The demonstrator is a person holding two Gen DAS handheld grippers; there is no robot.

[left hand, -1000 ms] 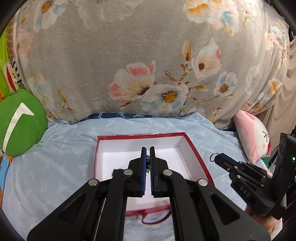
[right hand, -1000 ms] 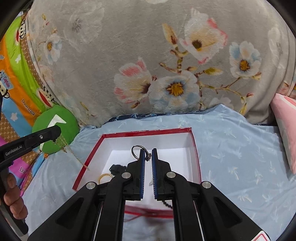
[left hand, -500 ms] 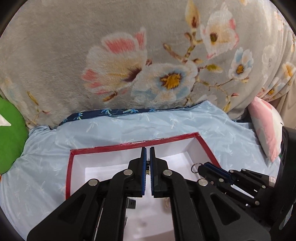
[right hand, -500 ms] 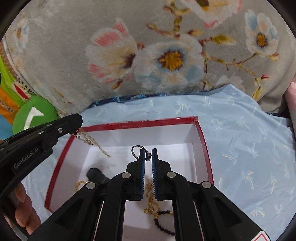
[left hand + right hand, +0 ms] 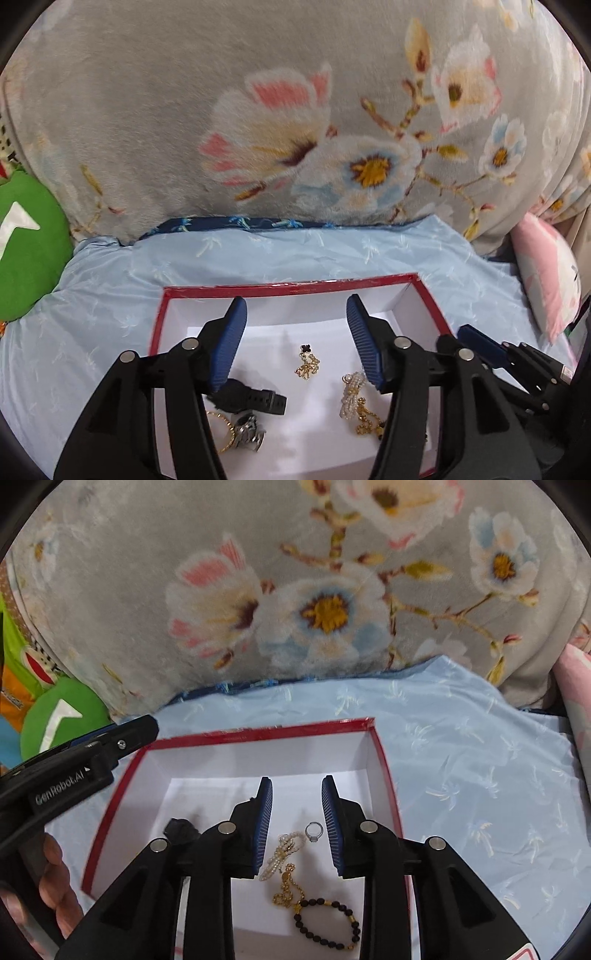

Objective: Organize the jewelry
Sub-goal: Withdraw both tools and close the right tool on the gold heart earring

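Observation:
A red-rimmed white box lies on the bed sheet. My left gripper hangs over it, jaws opening, nothing between the pads. A gold chain with a black clover pendant lies on the box floor below. My right gripper is also over the box, jaws opening. A silver ring lies loose on the floor by its right finger. Also in the box are a black watch, a pearl piece, a gold chain and a dark bead bracelet.
A grey floral blanket rises behind the box. A green cushion sits at the left and a pink pillow at the right. The light blue sheet spreads around the box. A person's hand holds the left gripper.
Both grippers moved forward and down over the box and went from shut to open. The gold chain left the left gripper and the ring left the right; both now lie in the box.

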